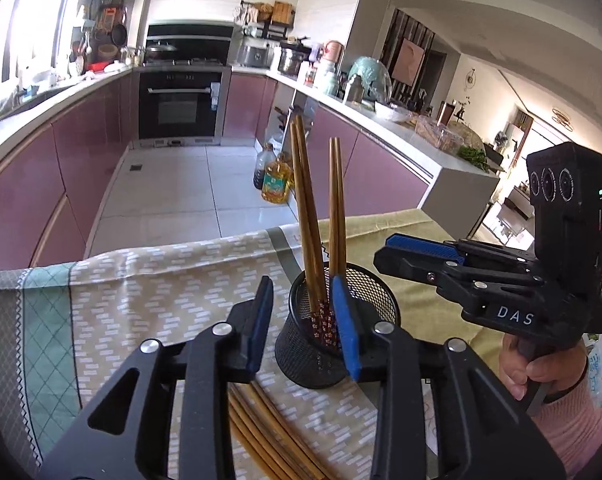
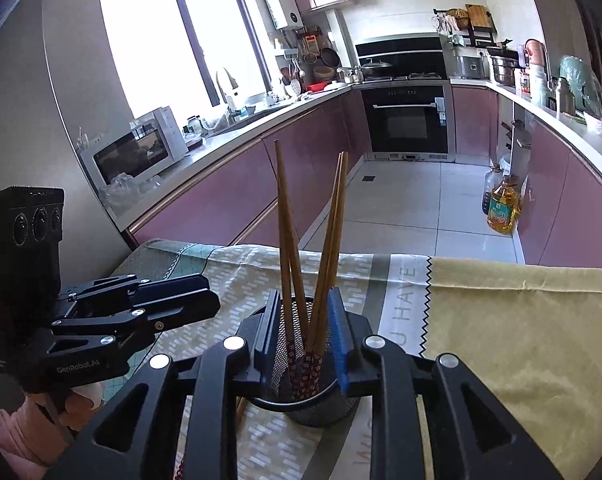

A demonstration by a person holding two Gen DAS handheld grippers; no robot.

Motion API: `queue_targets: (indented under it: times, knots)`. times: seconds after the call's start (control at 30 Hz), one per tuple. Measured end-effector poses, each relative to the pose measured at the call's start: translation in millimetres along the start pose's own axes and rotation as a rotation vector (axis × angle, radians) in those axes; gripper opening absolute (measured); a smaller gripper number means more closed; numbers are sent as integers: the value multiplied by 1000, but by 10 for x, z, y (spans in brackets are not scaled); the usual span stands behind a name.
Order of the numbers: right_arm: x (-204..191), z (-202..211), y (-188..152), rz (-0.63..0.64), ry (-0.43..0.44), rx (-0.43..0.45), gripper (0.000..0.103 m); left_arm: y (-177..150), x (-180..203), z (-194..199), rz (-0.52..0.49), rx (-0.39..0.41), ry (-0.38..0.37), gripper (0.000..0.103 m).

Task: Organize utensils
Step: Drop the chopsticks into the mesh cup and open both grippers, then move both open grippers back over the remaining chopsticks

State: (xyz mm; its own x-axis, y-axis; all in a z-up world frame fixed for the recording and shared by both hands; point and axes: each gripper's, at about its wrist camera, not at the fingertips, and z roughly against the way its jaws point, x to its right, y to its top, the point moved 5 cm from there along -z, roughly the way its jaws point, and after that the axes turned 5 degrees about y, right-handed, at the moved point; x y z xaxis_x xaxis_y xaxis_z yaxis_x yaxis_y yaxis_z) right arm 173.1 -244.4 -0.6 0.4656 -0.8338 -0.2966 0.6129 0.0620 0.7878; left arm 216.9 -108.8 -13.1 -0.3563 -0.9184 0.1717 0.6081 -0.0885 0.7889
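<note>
A black mesh holder [image 1: 375, 300] stands on the patterned cloth, with two pairs of wooden chopsticks [image 1: 305, 208] upright in it, flowered ends down. My left gripper [image 1: 303, 324] is open just in front of the holder; its right pad overlaps the holder's wall. Several loose chopsticks [image 1: 261, 432] lie on the cloth under it. In the right wrist view my right gripper [image 2: 303, 336] is open over the holder [image 2: 317, 412], the standing chopsticks [image 2: 287, 220] between its pads with small gaps on both sides. Each gripper shows in the other's view: right gripper [image 1: 393, 250], left gripper [image 2: 205, 300].
The table carries a patterned tablecloth [image 1: 141, 280] and a yellow-green cloth [image 2: 521, 320]; its far edge drops to the tiled kitchen floor. Oil bottles [image 1: 276, 184] stand on the floor by pink cabinets. A hand [image 1: 541, 368] in a pink sleeve holds the right gripper.
</note>
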Motion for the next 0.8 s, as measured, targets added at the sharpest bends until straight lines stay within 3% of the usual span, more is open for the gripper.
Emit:
queue_targets:
  times: [0.1,0.23,0.33,0.8]
  knots:
    - [-128,112,-63,24,21,21,29,-51,-19,219,-9,48,18,40]
    - [-321,231,-205,82,54,21,48,-177,-91,462,-5,85,32,44]
    - [-436,229,-357,107,71,-5,48,-334,-158,556,-12,82,62,46]
    - [-559,-268,-1156,58,84,-213,48,-1282,-433,274,40,-160,110,46]
